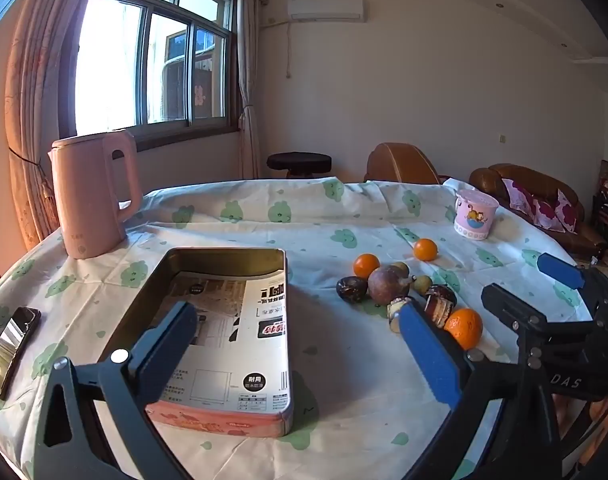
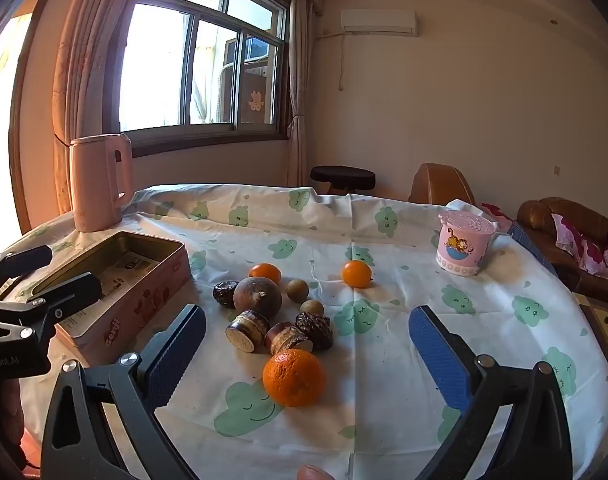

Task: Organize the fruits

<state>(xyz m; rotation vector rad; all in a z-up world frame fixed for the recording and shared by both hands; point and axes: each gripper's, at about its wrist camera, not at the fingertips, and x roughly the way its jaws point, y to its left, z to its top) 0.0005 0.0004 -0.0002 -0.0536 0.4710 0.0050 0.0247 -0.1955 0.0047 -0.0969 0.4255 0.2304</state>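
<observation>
- Both tools wide open and empty: the left gripper (image 1: 299,344) hangs over the tin box (image 1: 223,420) at lower left of its view, while the right gripper (image 2: 308,356) frames the fruit pile.
- Nearest the right gripper, lower centre, sits the big orange (image 2: 293,377); behind it are the dark fruits (image 2: 259,320), with another orange (image 2: 356,273) apart near mid-frame.
- Looks like the opening step: nothing is in the box yet.
- Next move, I'd say: drop onto that big orange, squeeze gently, carry it left to the box.

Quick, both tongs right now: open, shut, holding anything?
Left tongs: open, empty, over the tin.
Right tongs: open, empty, around the nearest orange.
</observation>
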